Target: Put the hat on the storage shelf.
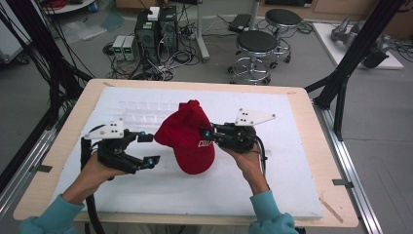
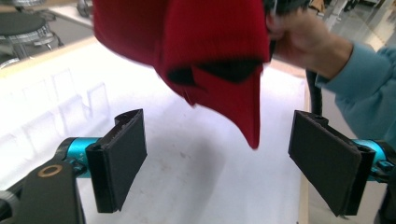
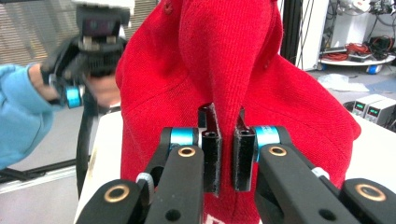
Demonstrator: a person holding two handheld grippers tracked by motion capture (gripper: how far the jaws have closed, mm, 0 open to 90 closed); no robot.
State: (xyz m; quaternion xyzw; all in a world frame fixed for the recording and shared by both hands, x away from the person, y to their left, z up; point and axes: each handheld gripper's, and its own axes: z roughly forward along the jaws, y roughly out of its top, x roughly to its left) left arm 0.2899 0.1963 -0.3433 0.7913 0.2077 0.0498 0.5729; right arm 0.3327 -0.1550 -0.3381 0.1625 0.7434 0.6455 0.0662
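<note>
A red cap (image 1: 187,134) with white lettering hangs lifted over the white mat, its crown up and its brim pointing down toward me. My right gripper (image 1: 208,132) is shut on a fold of the cap's fabric at its right side; in the right gripper view the two black pads (image 3: 211,149) pinch the red cloth (image 3: 224,70) between them. My left gripper (image 1: 148,148) is open just left of the cap, apart from it. In the left gripper view the cap (image 2: 205,60) hangs above and beyond the wide-spread pads (image 2: 122,158), its brim tip dipping between them.
The white mat (image 1: 272,165) covers most of the wooden table (image 1: 311,141). A clear plastic tray (image 1: 141,109) lies on the mat behind the cap. Stools (image 1: 255,46), computer boxes (image 1: 156,29) and cables stand on the floor beyond the table.
</note>
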